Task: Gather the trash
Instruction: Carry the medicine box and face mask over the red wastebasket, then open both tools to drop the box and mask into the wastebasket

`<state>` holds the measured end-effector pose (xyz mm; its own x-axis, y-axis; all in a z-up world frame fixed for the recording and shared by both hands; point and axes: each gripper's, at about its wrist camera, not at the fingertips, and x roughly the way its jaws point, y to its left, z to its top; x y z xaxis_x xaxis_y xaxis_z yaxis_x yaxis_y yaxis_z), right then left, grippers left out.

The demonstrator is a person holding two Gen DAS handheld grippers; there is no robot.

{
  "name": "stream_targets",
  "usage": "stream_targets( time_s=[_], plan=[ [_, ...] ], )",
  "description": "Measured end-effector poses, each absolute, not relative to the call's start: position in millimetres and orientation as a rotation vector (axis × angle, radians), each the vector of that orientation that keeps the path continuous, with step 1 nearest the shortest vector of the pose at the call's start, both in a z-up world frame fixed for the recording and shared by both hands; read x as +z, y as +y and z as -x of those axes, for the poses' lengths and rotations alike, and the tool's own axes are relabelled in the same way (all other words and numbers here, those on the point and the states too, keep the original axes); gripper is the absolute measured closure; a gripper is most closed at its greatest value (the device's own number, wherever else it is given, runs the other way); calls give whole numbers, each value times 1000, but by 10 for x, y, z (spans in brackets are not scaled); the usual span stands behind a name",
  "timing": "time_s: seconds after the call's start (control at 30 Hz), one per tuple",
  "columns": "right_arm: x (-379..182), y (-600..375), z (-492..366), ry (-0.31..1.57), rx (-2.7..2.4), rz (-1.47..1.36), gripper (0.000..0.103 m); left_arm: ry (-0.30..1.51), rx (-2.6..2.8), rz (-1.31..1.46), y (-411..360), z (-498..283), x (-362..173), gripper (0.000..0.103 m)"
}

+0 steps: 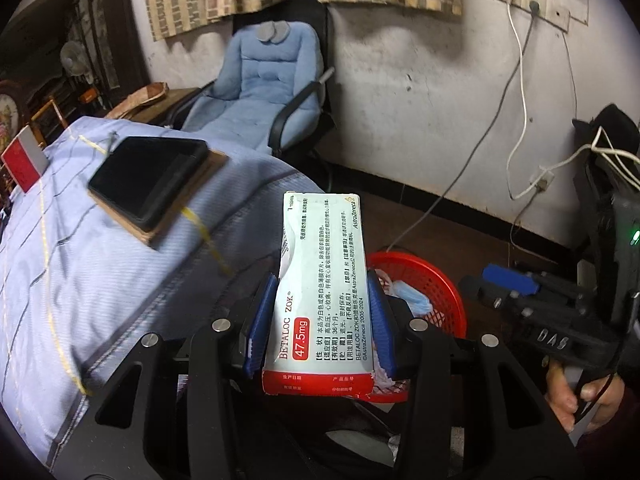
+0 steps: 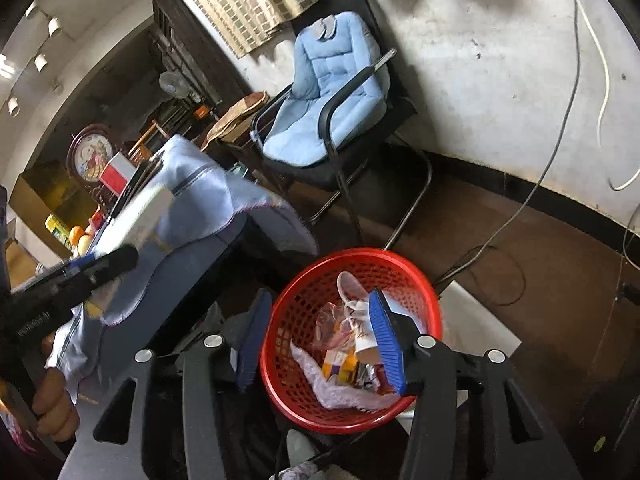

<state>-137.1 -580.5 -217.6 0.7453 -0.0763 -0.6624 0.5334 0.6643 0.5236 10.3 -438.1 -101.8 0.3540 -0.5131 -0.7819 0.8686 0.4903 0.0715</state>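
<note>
My left gripper (image 1: 322,280) is shut on a white and red medicine box (image 1: 320,292), its blue pads pressing both long sides. Behind the box a red mesh basket (image 1: 440,284) stands on the floor. In the right wrist view my right gripper (image 2: 320,336) hangs open over that red basket (image 2: 296,300), with nothing between its blue pads (image 2: 386,340). Inside lie several bits of rubbish: a clear wrapper (image 2: 332,320), an orange carton (image 2: 340,364) and a pale crumpled bag (image 2: 332,392). The left gripper (image 2: 100,264) with the box (image 2: 140,212) shows blurred at the left.
A table under a light blue cloth (image 1: 100,260) carries a black device on a brown book (image 1: 148,184). A blue-cushioned chair (image 2: 328,112) stands by the white wall. Cables (image 1: 520,120) hang from wall sockets onto the brown floor. The right gripper (image 1: 496,284) and a hand (image 1: 576,396) are at the right.
</note>
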Motion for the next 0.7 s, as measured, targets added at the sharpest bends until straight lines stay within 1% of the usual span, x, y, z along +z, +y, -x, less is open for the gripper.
stream_targets(
  time_s=[0.3,0.53,0.6,0.67,0.7],
  plan=[
    [-2094,-5992,1602,585,-432,-799,52,820,-1000,-612,-4661,40,-1293,58],
    [-2220,-6063,1624,593,-436,-831,51,835,-1029,-641,-4857,98,-1399,58],
    [-2253,-6073,1632,597,-439,-844,51,842,-1040,-650,-4909,112,-1438,57],
    [-2277,-6092,1640,601,-442,-851,51,852,-1048,-662,-4941,127,-1479,51],
    [-2277,-6087,1647,601,-443,-851,51,850,-1044,-669,-4953,126,-1486,42]
  ],
)
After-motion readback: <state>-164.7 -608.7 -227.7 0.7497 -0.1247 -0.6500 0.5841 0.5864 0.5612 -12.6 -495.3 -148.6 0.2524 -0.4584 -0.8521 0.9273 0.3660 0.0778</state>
